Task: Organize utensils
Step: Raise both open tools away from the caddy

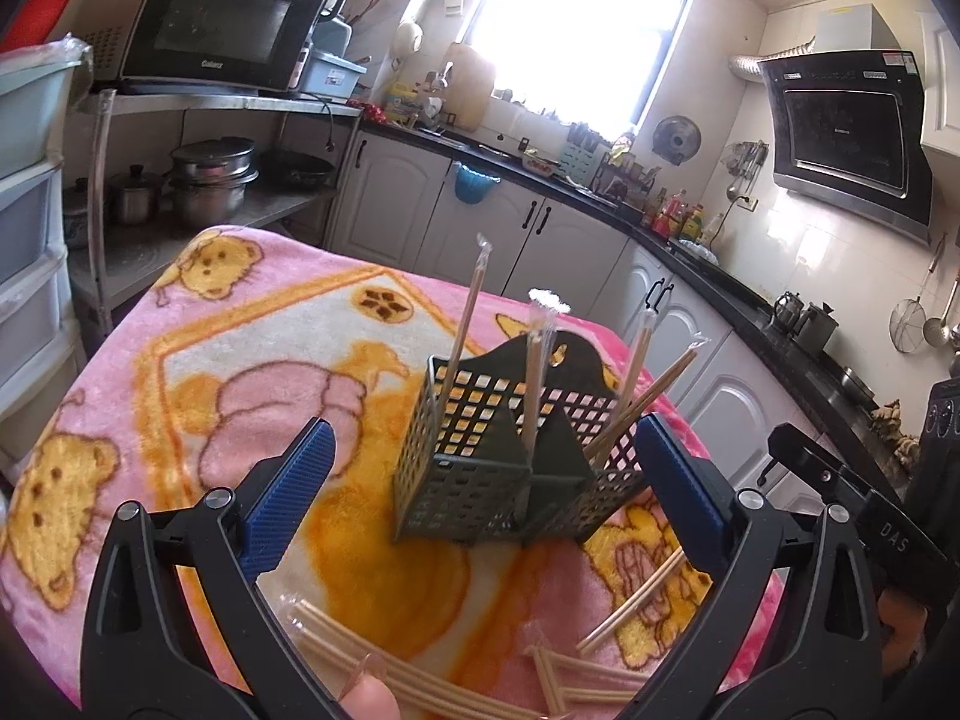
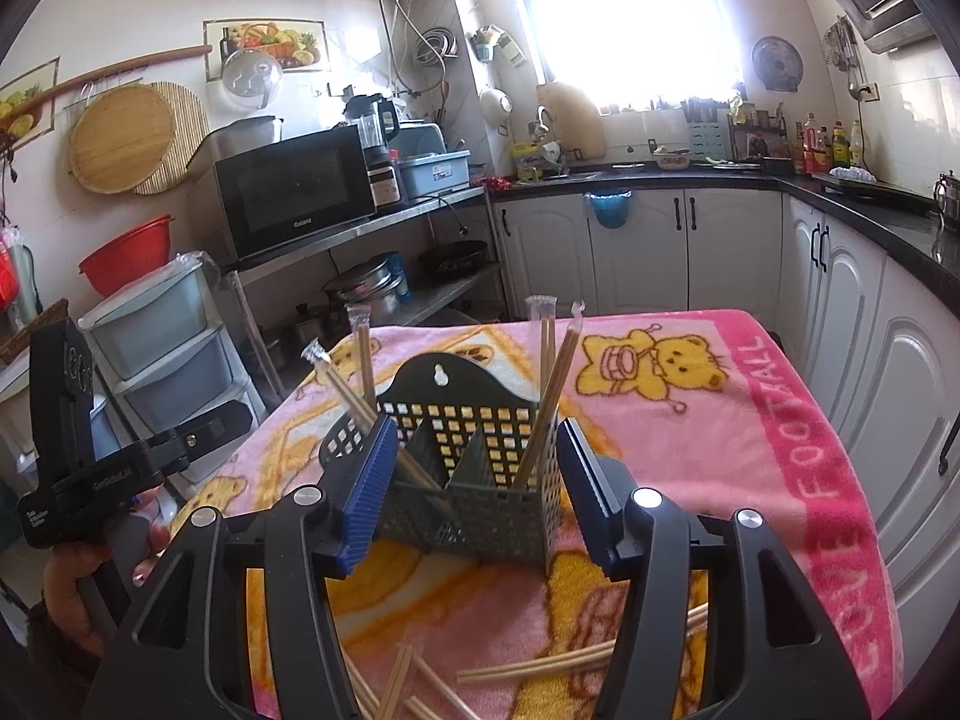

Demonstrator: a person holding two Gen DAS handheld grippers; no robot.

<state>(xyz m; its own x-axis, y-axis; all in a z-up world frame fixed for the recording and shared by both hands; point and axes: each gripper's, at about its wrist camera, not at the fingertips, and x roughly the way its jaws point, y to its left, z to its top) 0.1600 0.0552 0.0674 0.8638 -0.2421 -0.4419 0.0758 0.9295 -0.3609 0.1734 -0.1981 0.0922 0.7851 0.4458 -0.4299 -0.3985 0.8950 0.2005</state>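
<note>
A dark green perforated utensil holder (image 1: 480, 480) (image 2: 480, 516) stands upright on a pink bear-print blanket (image 1: 150, 420) (image 2: 690, 420). Several wrapped chopsticks (image 1: 465, 324) (image 2: 549, 414) stand in its compartments, some leaning. Loose chopsticks (image 1: 630, 600) (image 2: 540, 666) lie on the blanket on the near side of the holder, below both grippers. My left gripper (image 1: 483, 426) is wide open and holds nothing; the holder shows ahead between its blue pads (image 1: 288, 498). My right gripper (image 2: 477, 423) is open too, its pads (image 2: 366, 480) on either side of the holder's near corner with nothing gripped.
The blanket-covered table ends at the far side. Beyond stand a metal shelf (image 2: 372, 228) with a microwave (image 2: 294, 192) and pots, plastic drawers (image 2: 162, 348) at the left, and white cabinets (image 2: 840, 312) under a dark counter. A hand (image 2: 72, 588) holds the left gripper's handle.
</note>
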